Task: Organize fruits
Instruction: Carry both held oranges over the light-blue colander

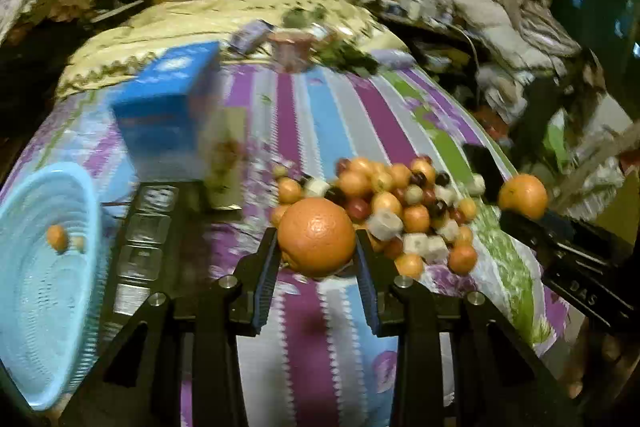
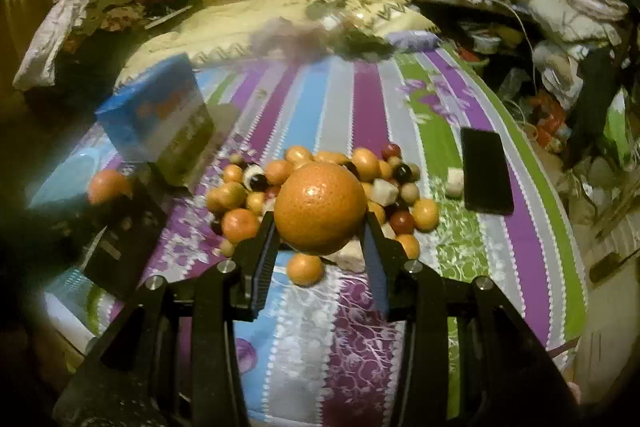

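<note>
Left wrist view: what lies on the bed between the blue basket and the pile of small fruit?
A dark tray with clear square compartments lies beside the blue basket; then comes bare striped bedsheet up to the fruit pile. This shows in the left wrist view.

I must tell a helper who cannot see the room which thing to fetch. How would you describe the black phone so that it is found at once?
Start from the striped bedsheet on the bed, then find the heap of small fruits near its middle. To the right of the heap, on the grey and purple stripes, lies the black phone. It is the only flat, dark rectangle there; a pale cube lies just beside it.
</note>
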`<state>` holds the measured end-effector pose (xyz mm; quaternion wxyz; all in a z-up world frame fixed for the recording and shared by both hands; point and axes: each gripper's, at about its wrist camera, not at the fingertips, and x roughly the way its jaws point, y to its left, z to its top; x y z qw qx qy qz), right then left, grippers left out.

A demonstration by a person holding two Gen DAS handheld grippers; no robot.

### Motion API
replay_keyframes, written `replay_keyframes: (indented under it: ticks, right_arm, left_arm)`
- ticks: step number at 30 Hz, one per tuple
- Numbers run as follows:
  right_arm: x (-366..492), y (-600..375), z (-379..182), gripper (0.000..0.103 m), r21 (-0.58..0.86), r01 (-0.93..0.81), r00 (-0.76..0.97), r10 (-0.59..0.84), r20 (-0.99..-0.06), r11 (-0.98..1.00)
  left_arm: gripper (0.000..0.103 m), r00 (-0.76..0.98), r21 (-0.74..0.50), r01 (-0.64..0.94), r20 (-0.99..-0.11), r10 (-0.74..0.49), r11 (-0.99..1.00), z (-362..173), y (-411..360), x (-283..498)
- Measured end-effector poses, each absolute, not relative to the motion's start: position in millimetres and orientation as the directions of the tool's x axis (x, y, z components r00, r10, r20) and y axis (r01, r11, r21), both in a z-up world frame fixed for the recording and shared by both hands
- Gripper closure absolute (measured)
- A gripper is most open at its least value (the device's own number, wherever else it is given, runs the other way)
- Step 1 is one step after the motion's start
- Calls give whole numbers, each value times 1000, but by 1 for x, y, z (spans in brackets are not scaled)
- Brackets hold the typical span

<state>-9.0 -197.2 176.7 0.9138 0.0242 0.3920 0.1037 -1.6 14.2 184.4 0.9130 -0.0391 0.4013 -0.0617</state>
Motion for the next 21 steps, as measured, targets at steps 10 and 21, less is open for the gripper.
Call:
replay_keyframes:
  ticks: [10,21]
  right_arm:
    - [-8,-158,209,61,115,-235,694,250,-675,965]
    - [-3,-99,240,61,103,-337,691,321,-648,936]
  left_arm:
    - [66,724,-149,-7,-683,-98,989,226,71,-22]
    - [66,757,-165,-96,-652,-35,982,250,132,-50]
